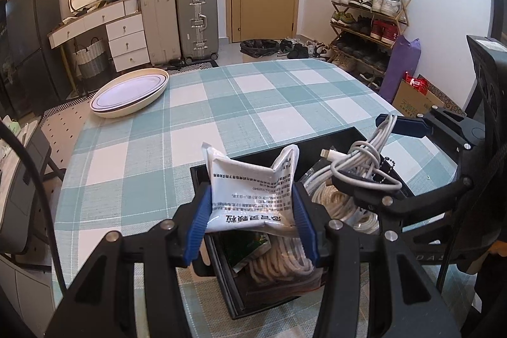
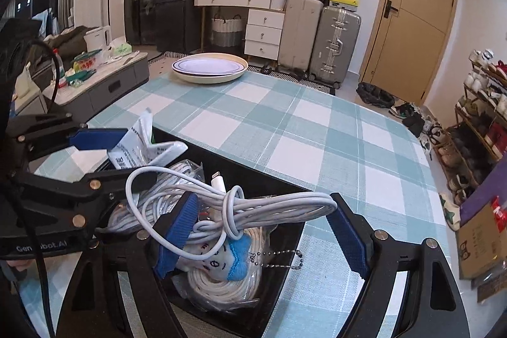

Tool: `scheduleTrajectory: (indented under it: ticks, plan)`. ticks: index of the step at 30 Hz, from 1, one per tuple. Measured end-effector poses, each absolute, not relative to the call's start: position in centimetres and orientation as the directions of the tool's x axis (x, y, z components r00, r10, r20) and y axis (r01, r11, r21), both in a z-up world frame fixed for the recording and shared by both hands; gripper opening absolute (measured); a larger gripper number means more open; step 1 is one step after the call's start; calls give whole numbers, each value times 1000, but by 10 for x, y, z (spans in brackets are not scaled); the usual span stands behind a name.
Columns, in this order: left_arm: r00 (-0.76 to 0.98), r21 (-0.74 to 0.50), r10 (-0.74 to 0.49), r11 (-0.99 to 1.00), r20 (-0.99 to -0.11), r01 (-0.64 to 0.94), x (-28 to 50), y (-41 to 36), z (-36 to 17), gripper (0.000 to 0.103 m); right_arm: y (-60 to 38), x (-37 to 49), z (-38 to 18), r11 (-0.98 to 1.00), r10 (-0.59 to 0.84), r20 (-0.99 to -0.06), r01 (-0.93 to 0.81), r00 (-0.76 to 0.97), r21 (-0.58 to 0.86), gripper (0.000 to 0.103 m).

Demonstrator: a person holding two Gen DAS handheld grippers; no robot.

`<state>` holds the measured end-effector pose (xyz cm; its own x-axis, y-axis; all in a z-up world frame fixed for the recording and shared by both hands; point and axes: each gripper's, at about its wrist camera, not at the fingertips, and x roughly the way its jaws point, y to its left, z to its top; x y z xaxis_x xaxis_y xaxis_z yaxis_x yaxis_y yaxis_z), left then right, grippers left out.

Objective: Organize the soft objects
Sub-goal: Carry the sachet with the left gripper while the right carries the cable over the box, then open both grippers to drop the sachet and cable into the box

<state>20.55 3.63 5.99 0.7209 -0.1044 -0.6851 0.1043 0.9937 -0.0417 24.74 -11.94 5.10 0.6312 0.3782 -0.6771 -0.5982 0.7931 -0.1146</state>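
Left wrist view shows a stack of plates [image 1: 130,92] near the far left corner of the table [image 1: 240,103], which wears a blue and white checked cloth. Closer in, by the near edge, sits a black box [image 1: 345,137]. The left gripper [image 1: 252,219] squeezes a white packet [image 1: 250,189] between its blue pads [image 1: 198,225], holding it up over the left side of the box. Under the packet lie a green wrapper [image 1: 250,249] and a coil of white rope [image 1: 285,258]. To the right, the right gripper [image 1: 374,148] has a bundle of white cable [image 1: 361,160] between its fingers, over the right side of the box. Right wrist view shows the packet [image 2: 139,141] at the left, then the box [image 2: 253,176] near the table edge. The right gripper [image 2: 263,227] stands wide apart, and the cable bundle [image 2: 250,205] stretches across from one pad to the other, so it is propped there, not pinched tight. Below the cable, inside the box, a small plush toy [image 2: 221,262] with a bead chain [image 2: 279,258] rests on the rope coil [image 2: 218,287].
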Motion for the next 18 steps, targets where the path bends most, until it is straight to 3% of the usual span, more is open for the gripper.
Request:
scheduleTrajectory:
  ticks: [6,14,17,18]
  plan:
    - [722,-64,-115,993,-682,98,206,40,62,50,-124,241,58,775,385,-657,-613,648,-151,101]
    - [728,-74,-132,991,-672,112,203,36,65,53,-145,232,70,792,382,-640,-593,667,-145,102]
    - [729,-59,-129,991,-672,120,200,32,66,60,-150,228,73,798,382,-633,-586,673,-142,102]
    - [729,-56,-128,991,-672,122,200,31,67,68,-152,225,74,799,384,-629,-584,676,-141,102]
